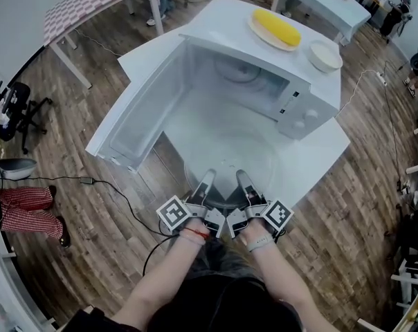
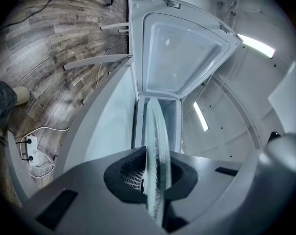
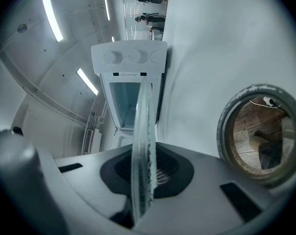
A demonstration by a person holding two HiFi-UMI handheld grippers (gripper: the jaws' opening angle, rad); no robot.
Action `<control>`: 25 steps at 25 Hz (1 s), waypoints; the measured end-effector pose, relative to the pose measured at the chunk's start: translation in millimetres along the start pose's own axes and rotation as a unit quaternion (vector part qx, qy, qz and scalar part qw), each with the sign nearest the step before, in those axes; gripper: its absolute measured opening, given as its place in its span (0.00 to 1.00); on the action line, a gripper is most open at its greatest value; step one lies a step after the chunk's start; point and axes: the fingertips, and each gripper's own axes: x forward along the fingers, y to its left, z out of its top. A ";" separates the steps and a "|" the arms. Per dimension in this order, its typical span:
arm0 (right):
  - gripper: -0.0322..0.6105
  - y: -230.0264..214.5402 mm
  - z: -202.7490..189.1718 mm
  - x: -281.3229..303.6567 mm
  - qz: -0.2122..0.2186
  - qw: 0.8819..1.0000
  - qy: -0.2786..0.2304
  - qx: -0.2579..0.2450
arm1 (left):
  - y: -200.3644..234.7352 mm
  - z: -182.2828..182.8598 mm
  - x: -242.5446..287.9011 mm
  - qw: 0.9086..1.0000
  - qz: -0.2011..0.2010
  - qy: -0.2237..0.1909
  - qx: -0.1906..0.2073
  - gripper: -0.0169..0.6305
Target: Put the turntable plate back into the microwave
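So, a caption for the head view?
Left gripper and right gripper hold the clear round glass plate at the open white microwave.

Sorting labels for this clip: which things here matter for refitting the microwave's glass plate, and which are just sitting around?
In use: turntable plate, microwave, its open door, left gripper, right gripper.
Lying about: corn, its dish, white bowl, checked table.

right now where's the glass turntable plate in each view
Head view: turntable plate, a faint clear disc at lower centre before the open microwave, near rim held by the left gripper and right gripper.
Left gripper view: edge-on, upright band at bottom centre, between the fingers.
Right gripper view: edge-on, just left of bottom centre, between the fingers.
Shared landmark: the microwave, beyond the plate in every view.
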 end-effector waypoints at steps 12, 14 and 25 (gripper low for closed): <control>0.11 -5.6 5.8 21.9 -0.007 1.000 -0.007 -0.004 | 4.4 17.3 18.5 1.000 0.004 0.009 -0.002 0.07; 0.11 -5.6 9.2 26.4 -0.006 1.000 -0.012 -0.002 | 5.3 19.3 24.9 1.000 0.003 0.013 -0.001 0.07; 0.11 -3.3 21.8 54.1 -0.009 1.000 -0.026 -0.003 | 5.8 34.8 53.8 1.000 0.004 0.025 -0.008 0.07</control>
